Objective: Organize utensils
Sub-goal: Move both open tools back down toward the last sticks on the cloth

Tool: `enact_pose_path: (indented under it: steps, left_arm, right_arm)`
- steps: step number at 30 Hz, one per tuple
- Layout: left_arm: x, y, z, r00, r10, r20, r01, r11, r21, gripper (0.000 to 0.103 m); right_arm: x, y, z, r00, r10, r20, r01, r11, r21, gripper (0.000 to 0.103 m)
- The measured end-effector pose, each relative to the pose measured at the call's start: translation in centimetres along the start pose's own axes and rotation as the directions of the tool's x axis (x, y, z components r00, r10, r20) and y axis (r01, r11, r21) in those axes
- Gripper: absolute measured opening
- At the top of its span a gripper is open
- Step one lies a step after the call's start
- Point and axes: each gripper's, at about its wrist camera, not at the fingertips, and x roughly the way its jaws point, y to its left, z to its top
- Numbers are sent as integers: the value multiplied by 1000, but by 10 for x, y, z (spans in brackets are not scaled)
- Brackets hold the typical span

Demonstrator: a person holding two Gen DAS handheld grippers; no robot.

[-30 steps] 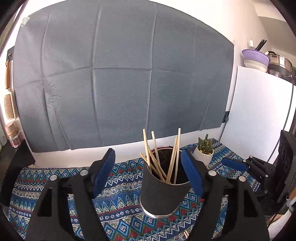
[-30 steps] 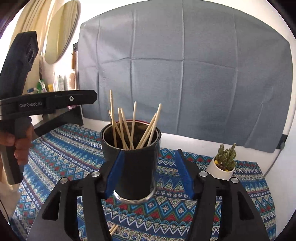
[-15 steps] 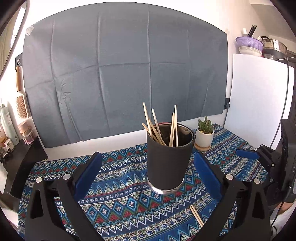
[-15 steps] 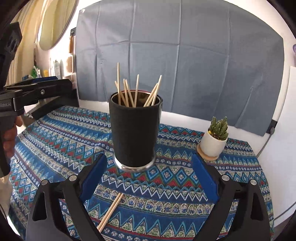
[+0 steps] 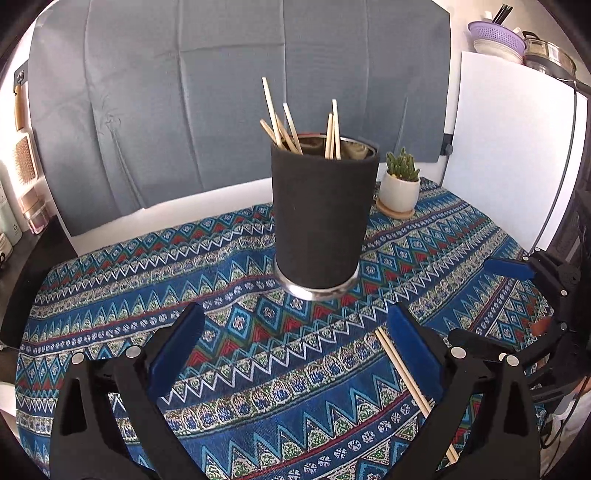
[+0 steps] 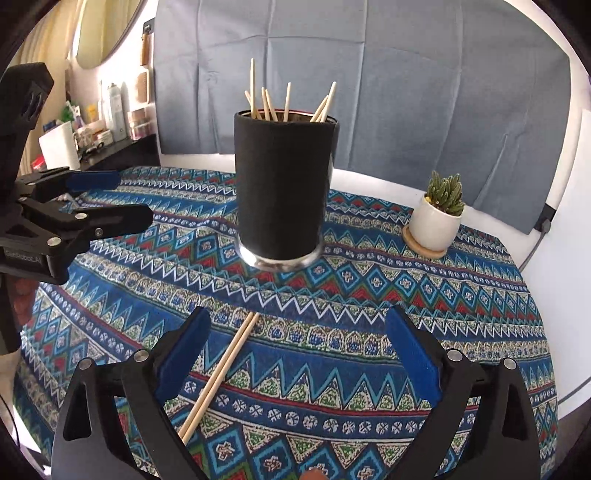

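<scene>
Small potted cactus (image 6: 437, 218) near the patterned tablecloth's (image 5: 110, 295) far corner; upright black cylindrical holder (image 6: 282, 184) mid-cloth; loose wooden chopstick pair (image 6: 221, 373) lies diagonally toward it; left gripper (image 5: 295, 354) spread, right gripper (image 6: 297, 354) opening, both empty

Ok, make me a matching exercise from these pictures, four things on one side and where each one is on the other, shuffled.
Things:
1. black holder
2. loose chopsticks
3. cactus pot
4. purple colander

Places:
A. on a wooden coaster
B. flat on the patterned tablecloth
C. atop the white cabinet
D. upright, holding chopsticks

Pairs: 1-D, 2-B, 3-A, 4-C
</scene>
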Motion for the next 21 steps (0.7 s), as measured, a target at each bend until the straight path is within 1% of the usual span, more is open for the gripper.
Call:
enact_pose_path:
  steps: [5,12,16,21]
  left_arm:
    - [21,-6,-16,997,-16,-81,16,1000,6,97]
    - [44,-17,-30,982,-74,-171,73,997,-9,97]
    - [54,-27,-36,966,-131,-222,131,991,-15,97]
    - [69,-36,-40,948,-154,-277,151,988,-34,97]
  right_arm:
    - [4,10,-19,998,37,-56,-38,999,-9,92]
    - [6,27,-48,993,53,-108,-63,994,-86,92]
    - [12,30,-56,987,68,-142,-81,993,-87,92]
    - [22,26,-61,982,77,-173,-90,993,-71,92]
